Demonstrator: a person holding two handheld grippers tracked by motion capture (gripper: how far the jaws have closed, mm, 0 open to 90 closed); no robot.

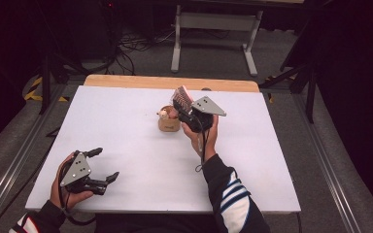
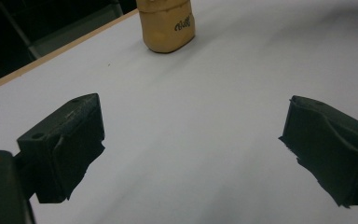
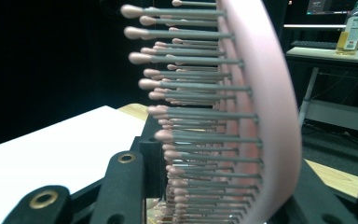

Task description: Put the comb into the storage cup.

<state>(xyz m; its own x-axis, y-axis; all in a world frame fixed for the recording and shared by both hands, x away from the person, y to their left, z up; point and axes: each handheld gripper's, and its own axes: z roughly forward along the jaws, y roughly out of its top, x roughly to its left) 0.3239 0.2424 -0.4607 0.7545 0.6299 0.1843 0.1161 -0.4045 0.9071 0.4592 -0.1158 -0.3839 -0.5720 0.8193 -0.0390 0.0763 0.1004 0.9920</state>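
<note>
Above the holder [image 1: 169, 122], right tongs [image 1: 184, 108] grip a hairbrush [image 1: 182, 98] (pink); left tongs [image 1: 101, 165] gape.

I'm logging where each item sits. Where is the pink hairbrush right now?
In the high view the pink hairbrush is clamped in the right tongs, lifted near the table's far middle, just right of the tan holder.

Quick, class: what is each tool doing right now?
Left tool: open, holding nothing.
Right tool: shut on the pink plastic bristled hairbrush.
</note>
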